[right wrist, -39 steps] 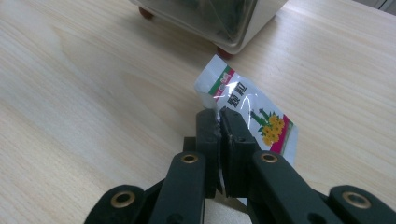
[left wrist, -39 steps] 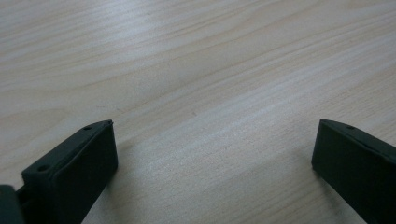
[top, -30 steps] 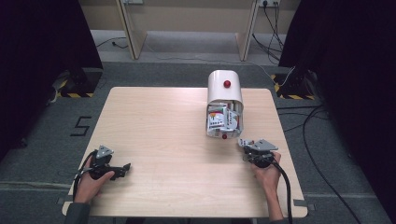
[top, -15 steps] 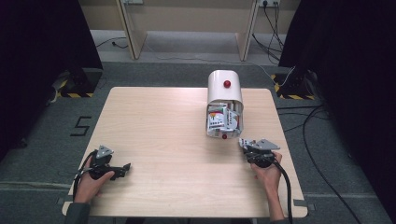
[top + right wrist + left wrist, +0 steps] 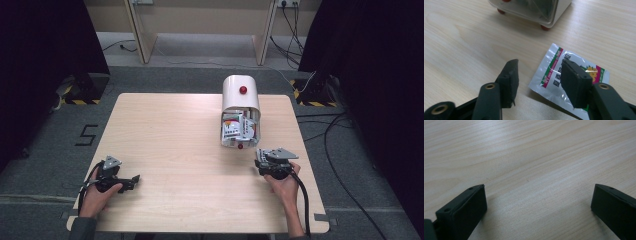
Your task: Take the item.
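Dark curtains and floor cables ring the desk (image 5: 175, 150). High view: white container (image 5: 240, 107) stuffed with packets, right gripper (image 5: 270, 159) just in front of it, left gripper (image 5: 131, 180) well apart. Left gripper view: jaws wide, nothing between. Right gripper view: jaws partly open over a foil packet (image 5: 554, 72), container (image 5: 534, 11) cut off, print unreadable.
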The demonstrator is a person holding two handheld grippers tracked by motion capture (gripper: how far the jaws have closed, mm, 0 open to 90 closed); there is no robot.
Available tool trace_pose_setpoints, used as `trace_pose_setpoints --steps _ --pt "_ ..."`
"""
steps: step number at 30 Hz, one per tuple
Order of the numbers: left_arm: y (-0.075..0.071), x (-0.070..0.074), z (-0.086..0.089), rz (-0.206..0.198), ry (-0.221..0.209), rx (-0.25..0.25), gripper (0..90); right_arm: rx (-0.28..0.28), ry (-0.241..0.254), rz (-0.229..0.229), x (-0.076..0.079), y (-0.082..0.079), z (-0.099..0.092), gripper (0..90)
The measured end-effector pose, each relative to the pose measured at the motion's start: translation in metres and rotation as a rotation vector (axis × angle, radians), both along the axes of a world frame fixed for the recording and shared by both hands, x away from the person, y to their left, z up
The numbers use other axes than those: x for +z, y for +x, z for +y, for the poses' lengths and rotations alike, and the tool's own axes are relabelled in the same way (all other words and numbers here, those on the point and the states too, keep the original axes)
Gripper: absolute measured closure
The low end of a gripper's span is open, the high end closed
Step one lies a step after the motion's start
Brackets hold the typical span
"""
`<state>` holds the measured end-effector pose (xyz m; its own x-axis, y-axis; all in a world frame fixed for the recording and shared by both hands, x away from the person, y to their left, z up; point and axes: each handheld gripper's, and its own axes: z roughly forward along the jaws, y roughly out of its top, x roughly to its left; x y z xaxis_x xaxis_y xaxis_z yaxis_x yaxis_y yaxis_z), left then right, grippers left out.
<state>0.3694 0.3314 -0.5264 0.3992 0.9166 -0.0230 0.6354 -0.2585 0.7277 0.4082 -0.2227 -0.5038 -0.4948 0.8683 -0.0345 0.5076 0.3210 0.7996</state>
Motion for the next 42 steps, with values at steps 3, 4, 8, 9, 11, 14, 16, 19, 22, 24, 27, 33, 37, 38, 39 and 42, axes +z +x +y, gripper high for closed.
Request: trace_pose_setpoints --steps 3,4,8,9,11,14,16,19,22,24,27,33,37,38,39,42 --pt "0.000 0.000 0.000 0.000 0.000 0.000 0.0 -0.003 0.009 0.006 0.001 -0.001 0.001 47.8" --pt "0.000 0.000 0.000 0.000 0.000 0.000 0.0 -0.004 0.009 0.006 0.001 -0.001 0.001 47.6" --pt "0.000 0.000 0.000 0.000 0.000 0.000 0.0 -0.002 0.024 0.003 0.003 -0.002 0.001 46.8" --pt "0.000 0.000 0.000 0.000 0.000 0.000 0.0 -0.001 0.024 0.002 0.004 -0.003 0.002 46.2" --pt "0.000 0.000 0.000 0.000 0.000 0.000 0.0 -0.001 0.031 0.001 0.005 -0.004 0.003 45.2" --pt "0.000 0.000 0.000 0.000 0.000 0.000 0.0 0.004 0.034 0.004 0.007 -0.007 0.004 42.5" --pt "0.000 0.000 0.000 0.000 0.000 0.000 0.0 0.007 0.033 0.002 0.009 -0.009 0.006 40.4" --pt "0.000 0.000 0.000 0.000 0.000 0.000 0.0 0.016 0.031 0.011 0.011 -0.014 0.008 36.3" --pt "0.000 0.000 0.000 0.000 0.000 0.000 0.0 0.029 0.024 0.012 0.012 -0.020 0.010 35.5" --pt "0.000 0.000 0.000 0.000 0.000 0.000 0.0 0.031 0.028 0.014 0.012 -0.022 0.010 35.1" --pt "0.000 0.000 0.000 0.000 0.000 0.000 0.0 0.032 0.036 0.018 0.015 -0.025 0.011 34.5" --pt "0.000 0.000 0.000 0.000 0.000 0.000 0.0 0.054 0.027 0.024 0.016 -0.035 0.014 32.7" --pt "0.000 0.000 0.000 0.000 0.000 0.000 0.0 0.056 0.022 0.032 0.013 -0.042 0.015 30.7" --pt "0.000 0.000 0.000 0.000 0.000 0.000 0.0 0.058 0.016 0.032 0.011 -0.044 0.015 30.7" --pt "0.000 0.000 0.000 0.000 0.000 0.000 0.0 0.064 0.010 0.033 0.009 -0.046 0.016 30.6" --pt "0.000 0.000 0.000 0.000 0.000 0.000 0.0 0.069 0.001 0.034 0.008 -0.052 0.016 29.5"
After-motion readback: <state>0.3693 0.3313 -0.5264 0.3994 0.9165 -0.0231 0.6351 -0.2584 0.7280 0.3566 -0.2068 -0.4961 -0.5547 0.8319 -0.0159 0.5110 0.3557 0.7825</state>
